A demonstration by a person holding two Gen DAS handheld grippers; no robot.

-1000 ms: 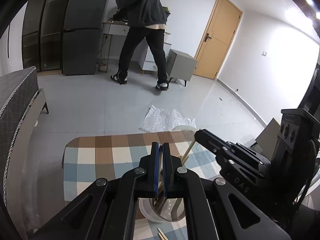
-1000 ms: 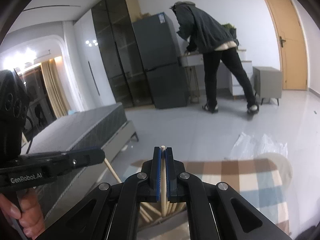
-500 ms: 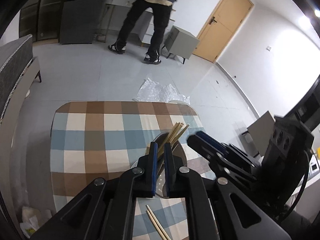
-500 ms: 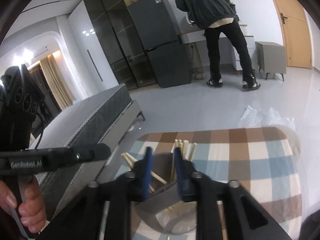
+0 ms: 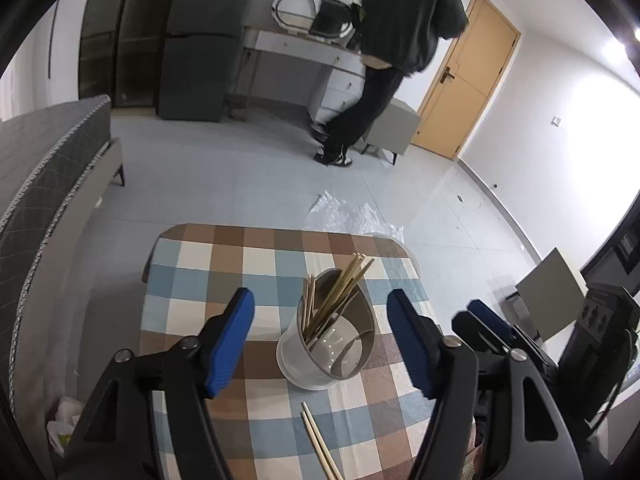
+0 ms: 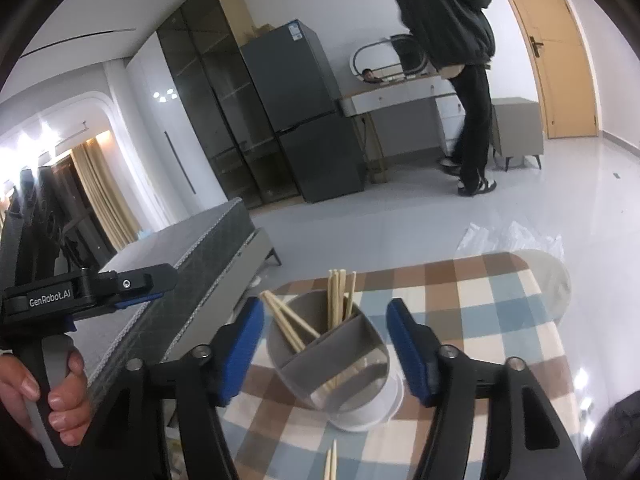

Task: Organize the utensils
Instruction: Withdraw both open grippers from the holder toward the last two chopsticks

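A grey divided utensil holder (image 5: 326,354) stands on the checked table (image 5: 192,280) and holds several wooden chopsticks (image 5: 340,292). It also shows in the right wrist view (image 6: 332,356) with chopsticks (image 6: 338,300) in two compartments. Two loose chopsticks (image 5: 320,446) lie on the cloth in front of it, also in the right wrist view (image 6: 331,462). My left gripper (image 5: 326,338) is open and empty, hovering above the holder. My right gripper (image 6: 326,350) is open and empty, its jaws either side of the holder. The right gripper shows at the left wrist view's right edge (image 5: 492,328).
A bed (image 5: 44,160) runs along the table's left. A person (image 5: 392,56) stands at a desk far across the room. Crumpled clear plastic (image 5: 348,216) lies on the floor beyond the table. A fridge (image 6: 304,120) and a door (image 5: 464,80) are at the back.
Both grippers went from shut on chopsticks to wide open. The chopsticks now stand in the holder. Both grippers have pulled up and back from it.
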